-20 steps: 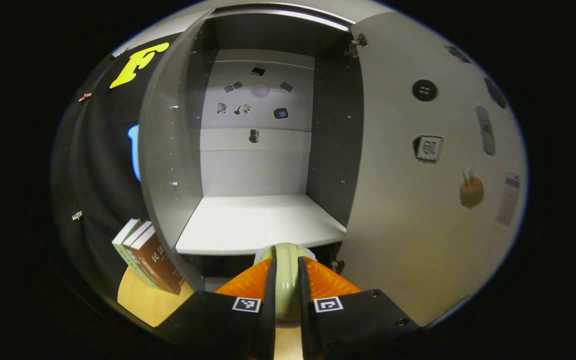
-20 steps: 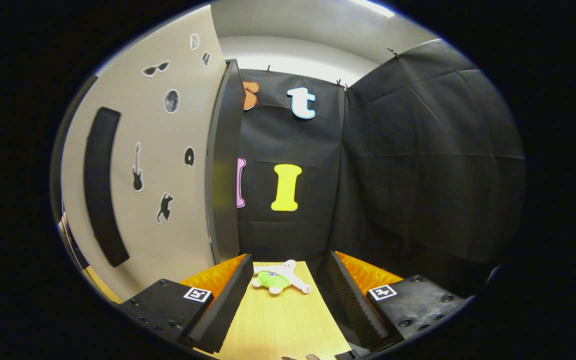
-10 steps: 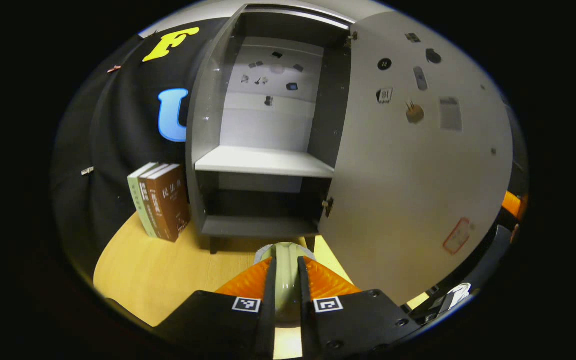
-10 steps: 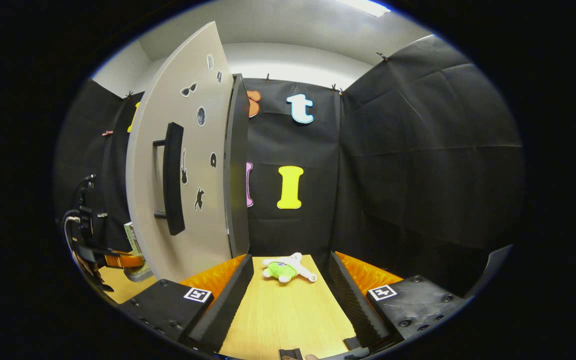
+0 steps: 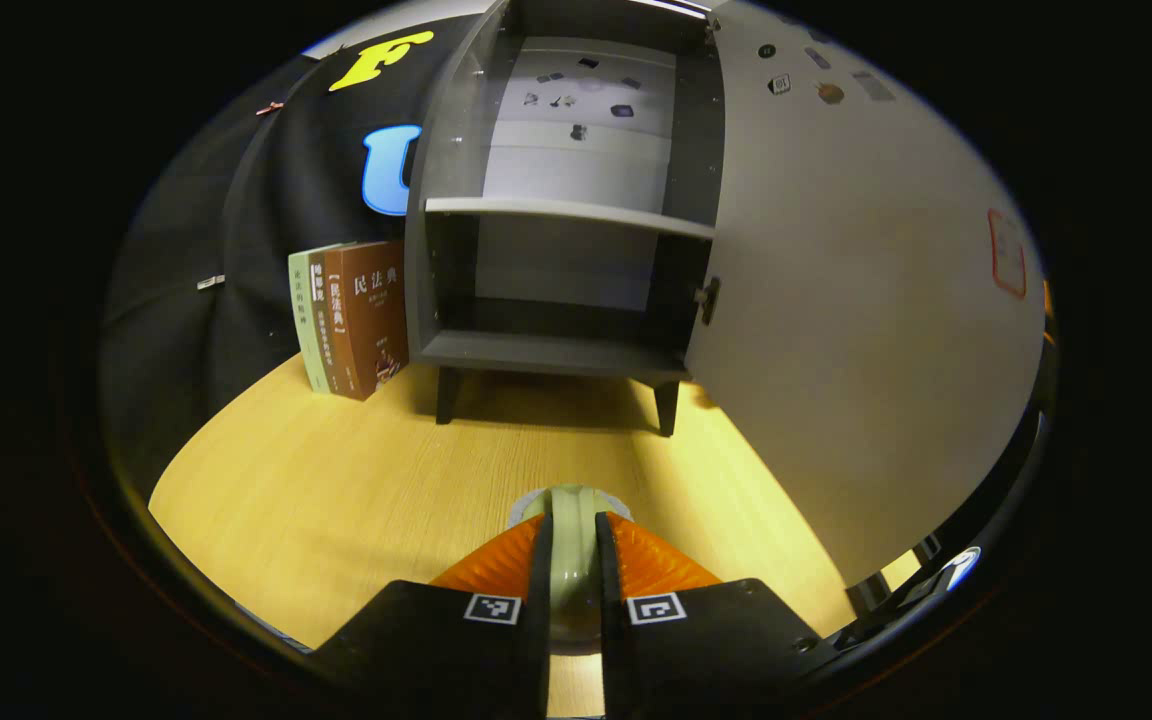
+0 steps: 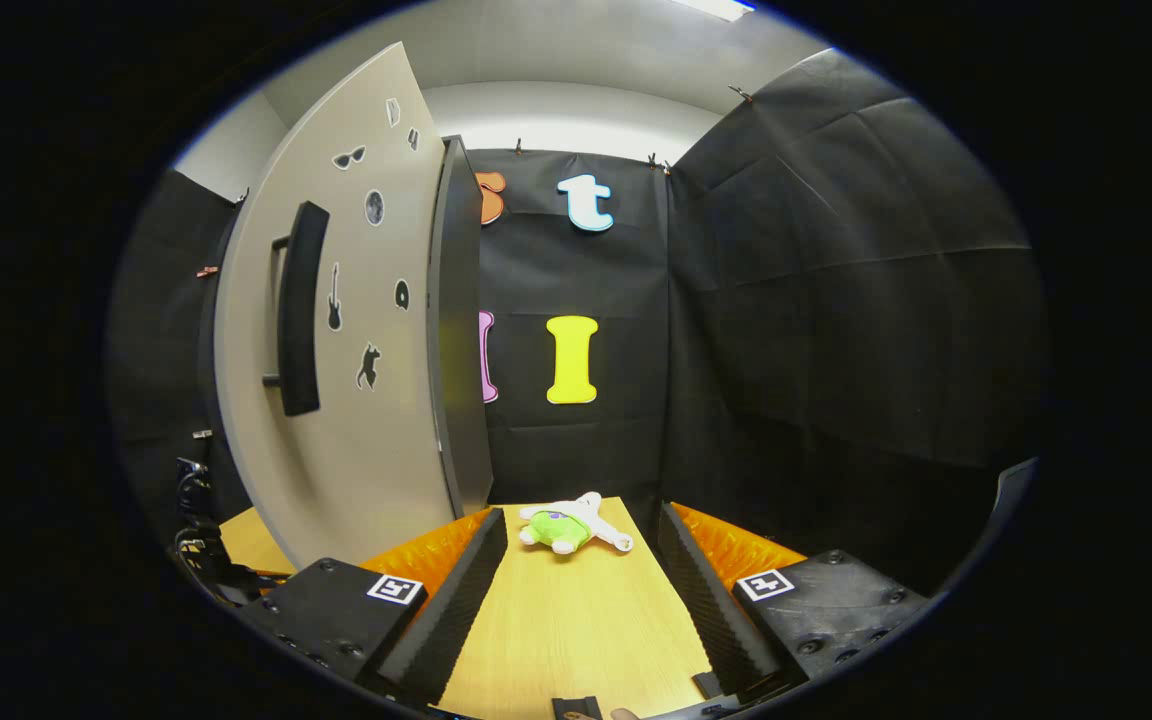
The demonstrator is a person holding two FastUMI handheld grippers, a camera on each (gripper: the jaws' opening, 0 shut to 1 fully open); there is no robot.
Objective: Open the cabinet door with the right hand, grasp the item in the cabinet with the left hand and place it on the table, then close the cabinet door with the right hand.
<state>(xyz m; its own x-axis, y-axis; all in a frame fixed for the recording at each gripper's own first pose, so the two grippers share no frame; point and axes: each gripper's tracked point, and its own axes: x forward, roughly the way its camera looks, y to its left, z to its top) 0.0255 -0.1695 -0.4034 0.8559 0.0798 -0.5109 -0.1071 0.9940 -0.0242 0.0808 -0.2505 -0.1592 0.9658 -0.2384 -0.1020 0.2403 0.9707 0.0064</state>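
Now left gripper point(image 5: 573, 560) clamps pale-green item point(image 5: 572, 540), long axis pointing forward; right gripper point(image 6: 576, 580) spread.

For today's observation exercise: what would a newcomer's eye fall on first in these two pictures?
Probably the cabinet standing wide open on the wooden table, its big pale door swung out to the right and brown books upright beside its left wall. Next, the left gripper shut on a pale green item. In the right gripper view, a green-and-white plush toy lies on the table.
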